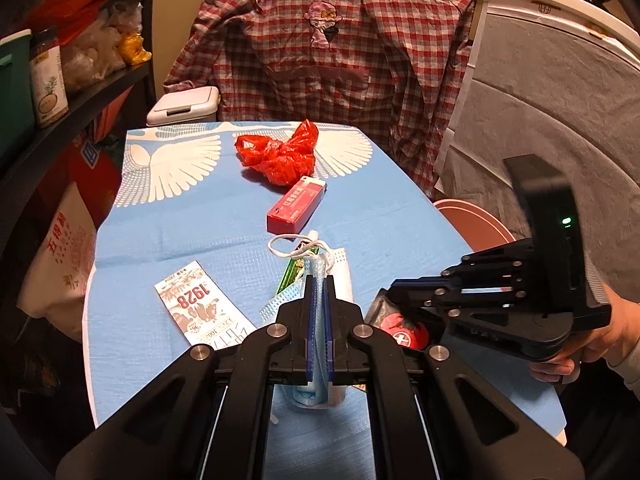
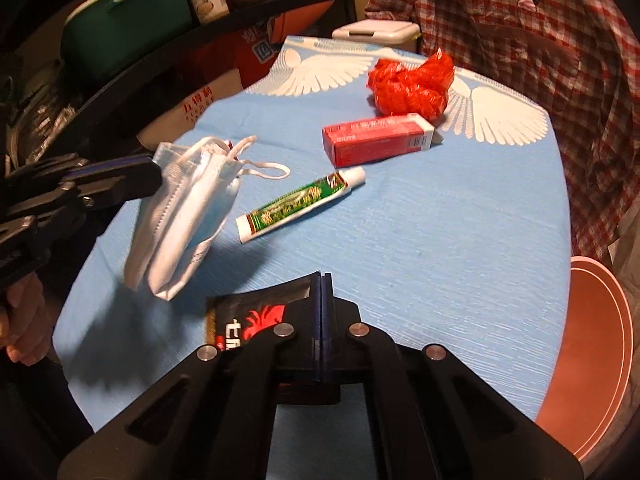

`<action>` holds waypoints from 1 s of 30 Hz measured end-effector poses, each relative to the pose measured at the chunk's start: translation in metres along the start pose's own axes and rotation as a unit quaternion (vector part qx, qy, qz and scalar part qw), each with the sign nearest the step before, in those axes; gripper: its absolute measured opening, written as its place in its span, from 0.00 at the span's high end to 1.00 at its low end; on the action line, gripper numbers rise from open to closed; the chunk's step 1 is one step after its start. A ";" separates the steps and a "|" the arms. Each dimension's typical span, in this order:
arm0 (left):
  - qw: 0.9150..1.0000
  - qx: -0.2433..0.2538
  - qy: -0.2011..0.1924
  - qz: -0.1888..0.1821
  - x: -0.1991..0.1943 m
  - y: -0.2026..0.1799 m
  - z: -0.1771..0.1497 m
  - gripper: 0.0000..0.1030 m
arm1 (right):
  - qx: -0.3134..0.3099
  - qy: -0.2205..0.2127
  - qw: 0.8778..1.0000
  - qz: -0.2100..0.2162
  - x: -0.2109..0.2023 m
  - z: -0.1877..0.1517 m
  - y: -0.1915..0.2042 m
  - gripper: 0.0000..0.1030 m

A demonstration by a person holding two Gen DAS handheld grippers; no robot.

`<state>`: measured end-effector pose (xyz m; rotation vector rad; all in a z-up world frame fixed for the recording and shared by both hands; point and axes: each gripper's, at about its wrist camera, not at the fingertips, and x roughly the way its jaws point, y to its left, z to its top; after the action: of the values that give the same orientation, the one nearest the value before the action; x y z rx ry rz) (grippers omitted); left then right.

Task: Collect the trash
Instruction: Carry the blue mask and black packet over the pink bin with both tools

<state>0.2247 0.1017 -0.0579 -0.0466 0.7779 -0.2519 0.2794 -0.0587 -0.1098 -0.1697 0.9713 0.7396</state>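
My left gripper (image 1: 319,280) is shut on a white and blue face mask (image 1: 320,360), which hangs above the blue table; the right wrist view shows the mask (image 2: 184,216) dangling from it (image 2: 154,172). My right gripper (image 2: 322,280) is shut on a black and red snack wrapper (image 2: 248,316), also visible in the left wrist view (image 1: 396,328). On the table lie a green toothpaste tube (image 2: 300,204), a red box (image 2: 378,140), a crumpled red plastic bag (image 2: 412,84) and a paper ticket (image 1: 200,304).
A white lidded trash bin (image 1: 184,106) stands beyond the table's far left corner. A plaid shirt (image 1: 340,48) hangs behind the table. Dark shelves (image 1: 60,112) with bags and jars run along the left. A brown round stool (image 2: 592,344) is at the right.
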 end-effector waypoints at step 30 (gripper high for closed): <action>0.997 -0.035 -0.051 0.050 -0.022 -0.013 0.028 0.96 | 0.052 -0.166 0.979 -0.108 -0.106 0.020 -0.013 1.00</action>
<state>0.2265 0.0931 -0.0210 -0.0859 0.6849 -0.1269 0.2650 -0.1120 -0.0167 -0.0559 0.6571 0.4961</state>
